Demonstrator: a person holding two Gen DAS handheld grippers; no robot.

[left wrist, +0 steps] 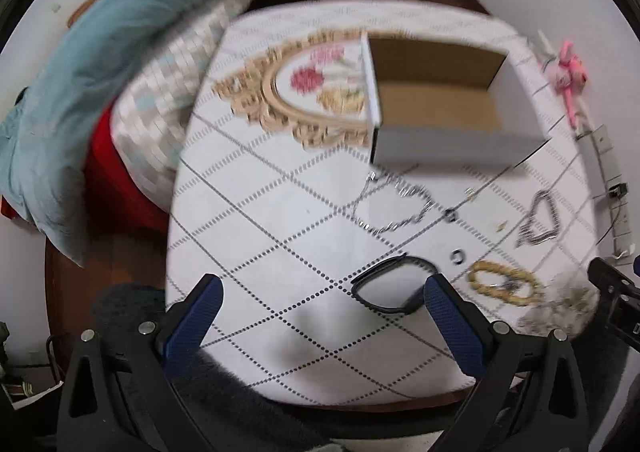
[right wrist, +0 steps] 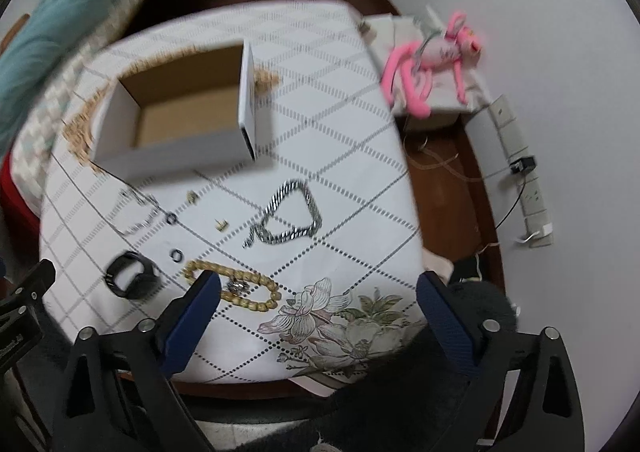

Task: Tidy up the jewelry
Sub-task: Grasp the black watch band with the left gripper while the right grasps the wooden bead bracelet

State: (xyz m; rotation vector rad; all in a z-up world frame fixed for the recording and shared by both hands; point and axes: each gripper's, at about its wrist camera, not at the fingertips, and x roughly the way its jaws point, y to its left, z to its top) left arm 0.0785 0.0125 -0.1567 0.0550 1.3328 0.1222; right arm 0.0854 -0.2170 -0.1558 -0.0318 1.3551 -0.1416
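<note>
**Left wrist view: jewelry spread loose below an empty box, both tongs wide**

Left wrist view puts the black band (left wrist: 390, 288) low and right of centre, just ahead of the left tongs (left wrist: 324, 326), nearer the right finger than the left. These tongs stand wide and hold nothing. The band looks like a light, springy loop; a pinch across one side of the strap should hold it.

Right wrist view shows the right tongs (right wrist: 318, 318) equally wide and empty. The beaded bracelet (right wrist: 232, 288) lies at the tip of their left finger, partly behind it. Its beads seem hard and smooth, likely to roll, so a grip across the strand suits better than on a single bead. The heavy silver chain (right wrist: 294, 214) lies near frame centre, well ahead of the tongs; it looks limp and will probably sag when lifted. Two small dark rings (right wrist: 176, 255) sit left of it, probably fiddly. The cardboard box (right wrist: 180, 120) stands open and empty at upper left on the surface (right wrist: 352, 156).
</note>
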